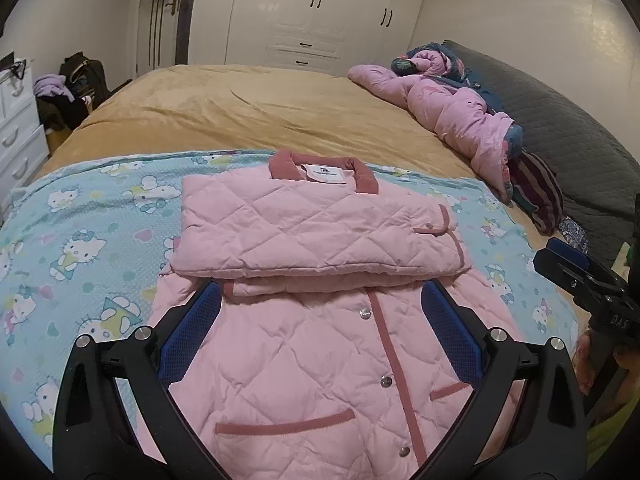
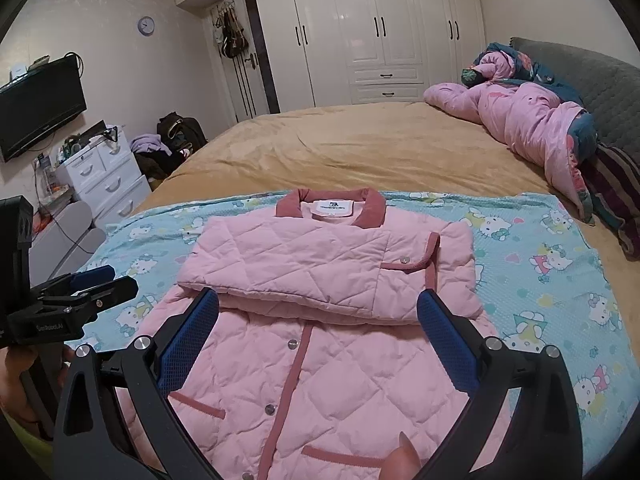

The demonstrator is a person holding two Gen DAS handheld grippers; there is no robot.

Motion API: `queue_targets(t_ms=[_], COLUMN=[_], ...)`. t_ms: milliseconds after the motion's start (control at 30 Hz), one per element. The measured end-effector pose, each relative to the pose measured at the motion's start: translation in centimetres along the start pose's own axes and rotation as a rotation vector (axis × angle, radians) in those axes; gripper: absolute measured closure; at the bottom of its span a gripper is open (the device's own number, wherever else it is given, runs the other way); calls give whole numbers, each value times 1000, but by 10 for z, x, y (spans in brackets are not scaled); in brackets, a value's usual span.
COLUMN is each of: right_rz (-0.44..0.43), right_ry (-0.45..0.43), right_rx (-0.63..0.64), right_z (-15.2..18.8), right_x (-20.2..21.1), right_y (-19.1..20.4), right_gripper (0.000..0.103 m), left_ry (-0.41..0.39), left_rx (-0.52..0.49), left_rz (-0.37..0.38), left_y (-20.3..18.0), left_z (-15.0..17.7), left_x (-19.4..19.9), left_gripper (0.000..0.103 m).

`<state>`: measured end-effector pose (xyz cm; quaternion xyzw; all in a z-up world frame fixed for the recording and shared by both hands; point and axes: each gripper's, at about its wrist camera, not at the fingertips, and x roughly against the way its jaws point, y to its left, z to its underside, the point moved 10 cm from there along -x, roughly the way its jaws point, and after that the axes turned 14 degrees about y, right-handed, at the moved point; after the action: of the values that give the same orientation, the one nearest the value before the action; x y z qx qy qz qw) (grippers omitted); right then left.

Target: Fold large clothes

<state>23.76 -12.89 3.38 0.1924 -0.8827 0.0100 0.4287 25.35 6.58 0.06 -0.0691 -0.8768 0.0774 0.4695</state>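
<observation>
A pink quilted jacket [image 1: 320, 320] [image 2: 320, 344] with dark pink trim lies front-up on a blue cartoon-cat sheet [image 1: 80, 248] [image 2: 552, 272]. Both sleeves are folded across its chest below the collar [image 1: 324, 170] [image 2: 332, 202]. My left gripper [image 1: 322, 292] hovers open above the jacket's lower half, nothing between its blue pads. My right gripper [image 2: 318, 300] is also open over the same area, empty. Each gripper shows at the other view's edge: the right gripper [image 1: 576, 268] at the right, the left gripper [image 2: 96, 284] at the left, each held by a hand.
The sheet lies on a tan bedspread [image 1: 248, 112] [image 2: 360, 148]. A crumpled pink quilt [image 1: 452, 108] [image 2: 528, 120] and a dark headboard [image 1: 560, 120] sit at the right. White wardrobes [image 2: 380, 32] stand behind; white drawers [image 2: 104, 176], a clothes pile and a wall television [image 2: 40, 108] are at the left.
</observation>
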Motion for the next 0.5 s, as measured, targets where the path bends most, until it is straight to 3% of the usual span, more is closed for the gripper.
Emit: queue_targets(t_ms=[500], right_rz=[52], right_ry=[-15], right_rx=[13], right_z=[32], right_x=[26], right_y=[2], right_gripper=[4], left_ry=[-22], left_rx=[-9], left_rz=[-8], left_y=[-2], left_z=[30], left_x=[22], left_gripper=[9])
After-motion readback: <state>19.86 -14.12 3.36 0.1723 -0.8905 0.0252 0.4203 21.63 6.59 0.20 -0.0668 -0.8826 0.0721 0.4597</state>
